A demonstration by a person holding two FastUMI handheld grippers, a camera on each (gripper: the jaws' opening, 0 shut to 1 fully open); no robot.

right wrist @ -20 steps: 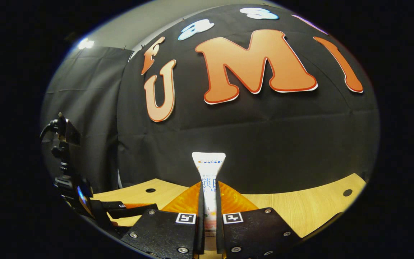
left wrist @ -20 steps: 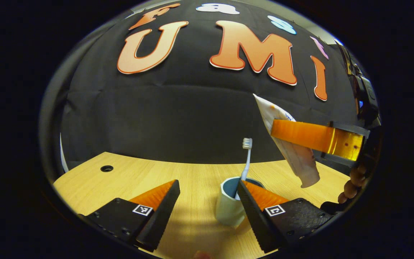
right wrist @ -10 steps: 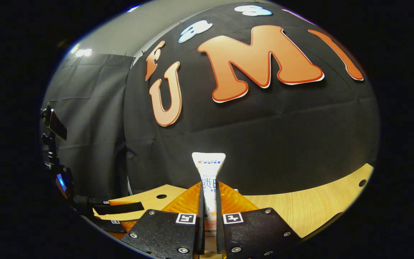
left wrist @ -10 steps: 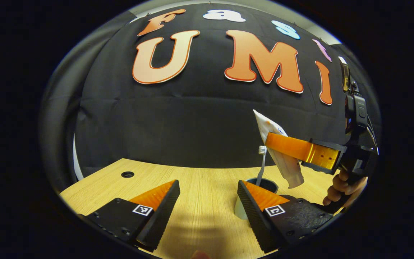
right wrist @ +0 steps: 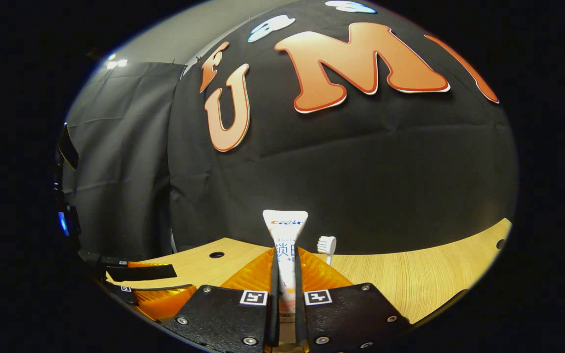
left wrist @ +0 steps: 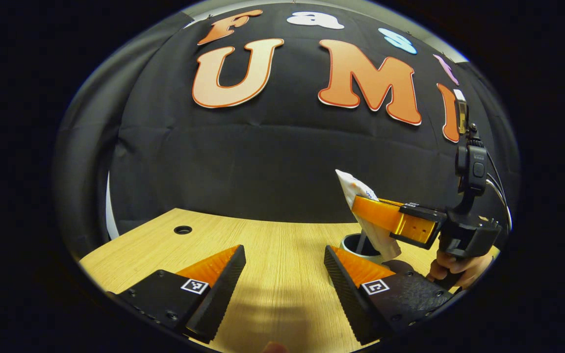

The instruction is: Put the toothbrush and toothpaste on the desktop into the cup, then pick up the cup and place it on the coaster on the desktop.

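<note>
Black cloth backs a pale wooden bench [left wrist: 272, 245] in the left gripper view. At the bottom, the left gripper [left wrist: 282, 274] hangs just above the boards with its fingers spread wide and nothing between them, apparently idle off to one side so the other hand has room. Beyond its right finger stands the cup [left wrist: 356, 243], only its rim and dark mouth visible. Over it the right gripper [left wrist: 385, 220], steered by a hand [left wrist: 451, 269], pinches the toothpaste [left wrist: 361, 196] near mid-length; the tube leans with its lower end at the cup's mouth, seemingly angled to slide in. A thin stem rises inside the cup.

From the right gripper view, the same cloth and bench lie ahead. Both fingers press flat on the toothpaste, its crimped end standing up between them, held by the body so the lower end leads downward. Just beside it pokes up the bristled head of the toothbrush [right wrist: 326, 243], so I judge that item already sits in the cup. No coaster can be made out.
</note>
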